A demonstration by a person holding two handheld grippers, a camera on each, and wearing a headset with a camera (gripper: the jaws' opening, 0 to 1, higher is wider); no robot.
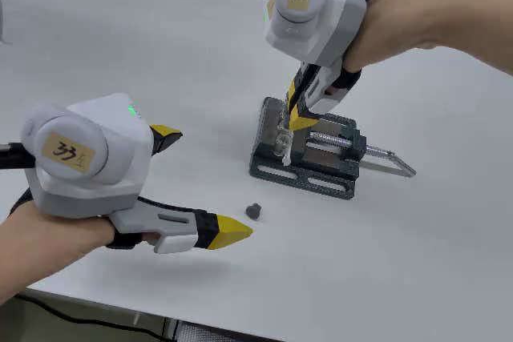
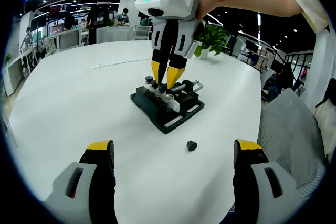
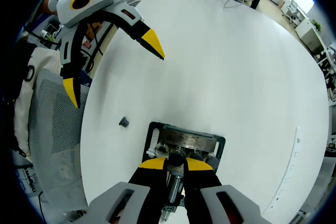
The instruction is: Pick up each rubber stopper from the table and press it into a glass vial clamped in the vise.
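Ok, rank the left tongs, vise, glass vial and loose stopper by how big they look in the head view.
1. left tongs, though nearest the camera, which inflates them
2. vise
3. glass vial, partly hidden
4. loose stopper; it looks close to the vial, so that order is unsure

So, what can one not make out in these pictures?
Head view: right gripper covers the vial mouth, so how deep the held stopper sits is hidden.
Right gripper view: the jaws hide part of the vise.
Loose stopper: too small to tell its orientation.
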